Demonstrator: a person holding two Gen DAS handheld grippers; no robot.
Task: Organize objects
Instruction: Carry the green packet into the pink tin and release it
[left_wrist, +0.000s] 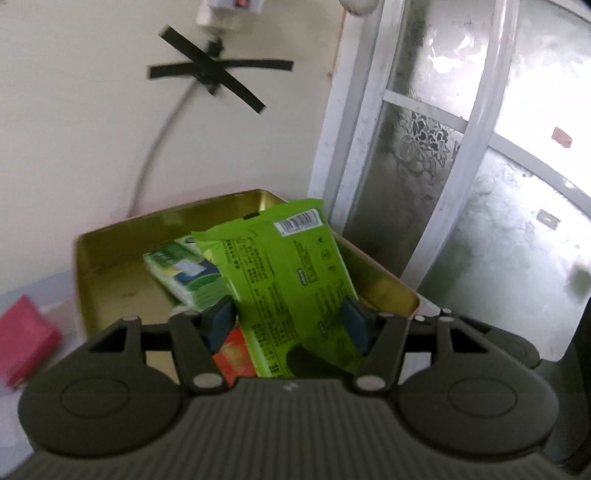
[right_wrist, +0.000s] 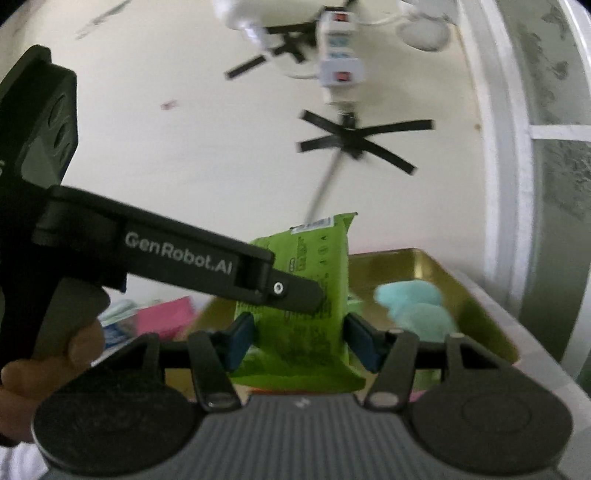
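A bright green flat packet (left_wrist: 288, 280) with a barcode stands tilted over the gold tin box (left_wrist: 110, 258). My left gripper (left_wrist: 290, 325) has both blue pads against the packet's sides and is shut on it. Behind it in the tin lie a green-and-white tissue pack (left_wrist: 184, 273) and an orange-red item (left_wrist: 231, 354). In the right wrist view the same packet (right_wrist: 314, 325) stands between my right gripper's (right_wrist: 301, 341) pads, which sit just off its edges; the jaws are open. The left gripper's black finger (right_wrist: 295, 291) crosses in front of the packet. A pale teal object (right_wrist: 417, 306) lies in the tin (right_wrist: 461, 288).
A pink block (left_wrist: 26, 339) lies on the table left of the tin; it also shows in the right wrist view (right_wrist: 166, 317). A cream wall with black taped crosses (left_wrist: 218, 74) and a power strip (right_wrist: 340, 55) rises behind. A frosted window (left_wrist: 461, 147) is at the right.
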